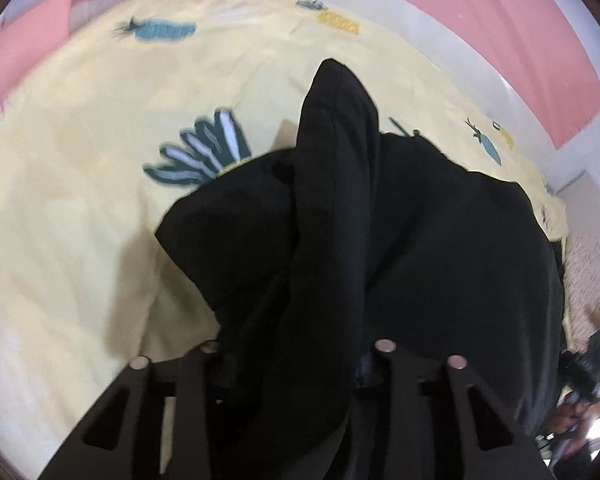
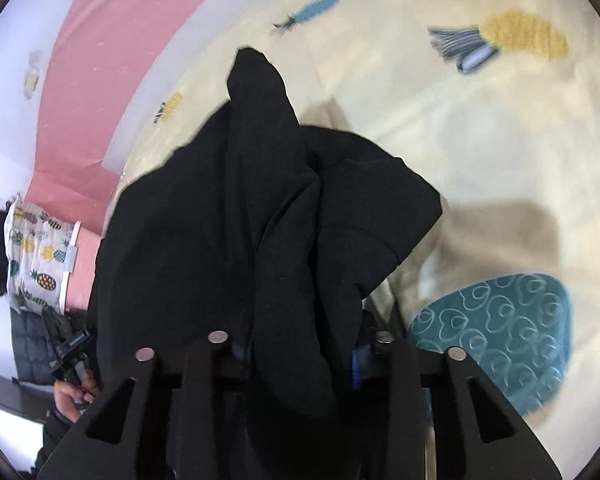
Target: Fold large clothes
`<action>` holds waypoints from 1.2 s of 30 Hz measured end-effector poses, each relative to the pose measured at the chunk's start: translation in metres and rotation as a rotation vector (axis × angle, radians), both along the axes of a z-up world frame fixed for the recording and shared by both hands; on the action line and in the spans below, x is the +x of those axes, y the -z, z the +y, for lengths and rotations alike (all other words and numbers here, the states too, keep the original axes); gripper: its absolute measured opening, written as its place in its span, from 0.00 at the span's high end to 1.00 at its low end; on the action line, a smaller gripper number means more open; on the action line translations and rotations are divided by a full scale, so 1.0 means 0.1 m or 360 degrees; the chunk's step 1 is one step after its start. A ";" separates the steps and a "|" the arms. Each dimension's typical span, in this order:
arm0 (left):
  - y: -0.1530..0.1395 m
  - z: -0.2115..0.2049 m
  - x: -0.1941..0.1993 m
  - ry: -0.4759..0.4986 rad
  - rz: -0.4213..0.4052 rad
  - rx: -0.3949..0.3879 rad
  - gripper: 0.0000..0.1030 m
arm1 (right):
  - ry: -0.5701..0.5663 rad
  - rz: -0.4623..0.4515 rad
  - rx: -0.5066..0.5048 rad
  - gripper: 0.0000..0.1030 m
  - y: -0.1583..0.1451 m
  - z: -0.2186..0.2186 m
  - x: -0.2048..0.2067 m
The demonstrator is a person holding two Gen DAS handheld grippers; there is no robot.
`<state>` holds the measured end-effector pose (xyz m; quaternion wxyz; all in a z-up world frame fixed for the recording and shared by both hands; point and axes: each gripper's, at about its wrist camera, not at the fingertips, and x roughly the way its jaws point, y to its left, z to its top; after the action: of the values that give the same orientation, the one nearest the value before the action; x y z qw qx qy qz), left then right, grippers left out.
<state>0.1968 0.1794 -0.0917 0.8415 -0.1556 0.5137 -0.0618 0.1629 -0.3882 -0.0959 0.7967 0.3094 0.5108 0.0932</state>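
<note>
A large black garment lies bunched on a pale yellow bedcover printed with pineapples. In the left wrist view a thick fold of it rises into my left gripper, which is shut on the cloth. The right wrist view shows the same garment heaped in front. Another fold of it is pinched in my right gripper, also shut on the cloth. The fabric hides the inner faces of all the fingers. The rest of the garment hangs and drapes crumpled, with one peak pointing away from me.
The bedcover spreads far and right, with a big teal pineapple print close by. A pink surface borders the bed. A pineapple-print pillow and a hand holding a black device sit at the left edge.
</note>
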 end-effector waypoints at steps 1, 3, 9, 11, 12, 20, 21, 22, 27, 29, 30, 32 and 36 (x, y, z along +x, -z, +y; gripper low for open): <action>-0.09 -0.01 -0.03 0.0008 -0.0017 0.0001 0.69 | 0.0006 -0.0023 0.0001 0.70 -0.10 0.00 -0.03; -0.29 0.02 -0.08 0.0016 -0.0071 -0.0039 0.71 | 0.0002 -0.0074 0.0008 0.71 -0.27 -0.01 -0.06; -0.84 0.07 -0.41 0.0076 -0.0248 -0.0087 0.72 | -0.0058 -0.0209 -0.0003 0.71 -0.68 0.09 -0.24; -0.93 0.11 -0.50 0.0080 -0.0271 -0.0110 0.72 | -0.0067 -0.0232 0.0006 0.71 -0.72 0.10 -0.34; -0.96 0.15 -0.53 0.0080 -0.0276 -0.0122 0.72 | -0.0074 -0.0240 0.0010 0.71 -0.74 0.10 -0.39; -1.01 0.30 -0.54 0.0072 -0.0294 -0.0160 0.72 | -0.0127 -0.0298 0.0007 0.71 -0.89 0.28 -0.38; -1.03 0.31 -0.52 0.0069 -0.0302 -0.0158 0.72 | -0.0131 -0.0304 0.0010 0.71 -0.91 0.30 -0.36; -1.05 0.32 -0.51 0.0063 -0.0313 -0.0158 0.72 | -0.0134 -0.0310 0.0013 0.71 -0.94 0.32 -0.33; -1.21 0.41 -0.32 0.0028 -0.0366 -0.0146 0.72 | -0.0160 -0.0345 0.0025 0.71 -0.96 0.44 -0.06; -1.26 0.46 -0.20 0.0011 -0.0373 -0.0144 0.72 | -0.0170 -0.0354 0.0027 0.71 -0.97 0.49 0.08; -1.29 0.48 -0.13 0.0009 -0.0379 -0.0135 0.72 | -0.0176 -0.0359 0.0027 0.71 -0.98 0.53 0.17; -1.35 0.53 0.02 0.0002 -0.0395 -0.0114 0.72 | -0.0190 -0.0369 0.0027 0.71 -0.99 0.60 0.35; -1.45 0.68 0.34 -0.0020 -0.0431 -0.0089 0.72 | -0.0221 -0.0379 0.0026 0.71 -0.98 0.76 0.69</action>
<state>0.2306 0.2475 0.0538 0.8989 -0.1724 0.3924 -0.0911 0.2321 -0.3123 0.0021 0.8408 0.2666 0.4320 0.1883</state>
